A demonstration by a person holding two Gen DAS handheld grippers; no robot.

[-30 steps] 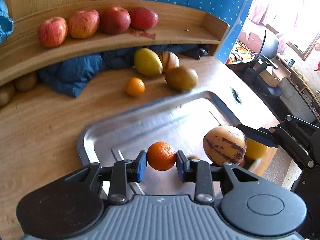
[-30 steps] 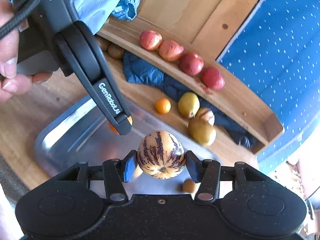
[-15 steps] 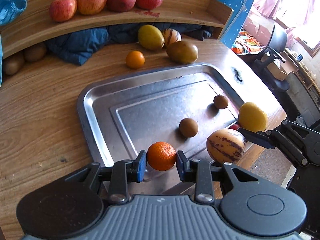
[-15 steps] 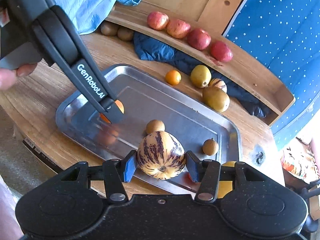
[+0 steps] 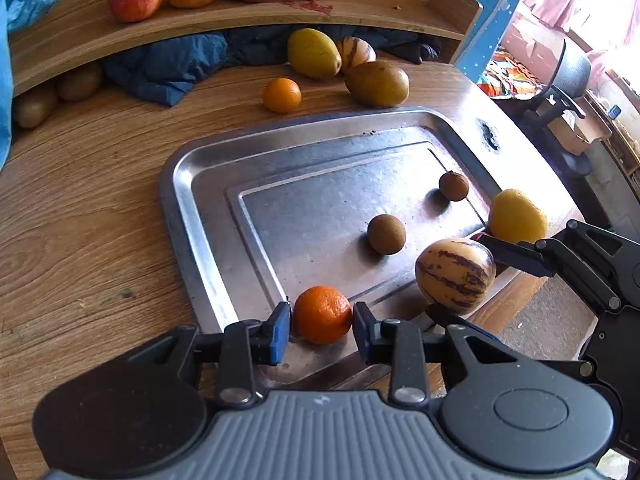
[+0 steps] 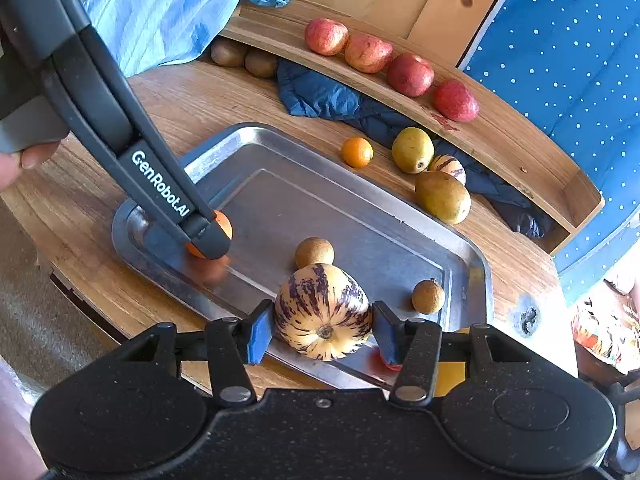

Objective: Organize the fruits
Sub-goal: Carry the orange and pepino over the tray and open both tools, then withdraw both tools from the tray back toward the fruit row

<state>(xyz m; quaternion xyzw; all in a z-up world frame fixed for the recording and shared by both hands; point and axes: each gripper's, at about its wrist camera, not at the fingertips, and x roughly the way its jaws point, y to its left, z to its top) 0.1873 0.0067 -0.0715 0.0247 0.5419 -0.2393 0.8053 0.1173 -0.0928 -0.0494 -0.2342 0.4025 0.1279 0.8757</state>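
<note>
orange [image 5: 322, 314] pinched in left hand-held gripper [image 5: 321, 332] sits low over tray [image 5: 188, 216] corner; right hand-held gripper [image 6: 323, 331] pinches melon [image 6: 322, 317], higher, near edge.

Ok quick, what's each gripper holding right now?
Left gripper: closed on the orange, low over the tray.
Right gripper: closed on the striped melon, above the tray's near edge.
</note>
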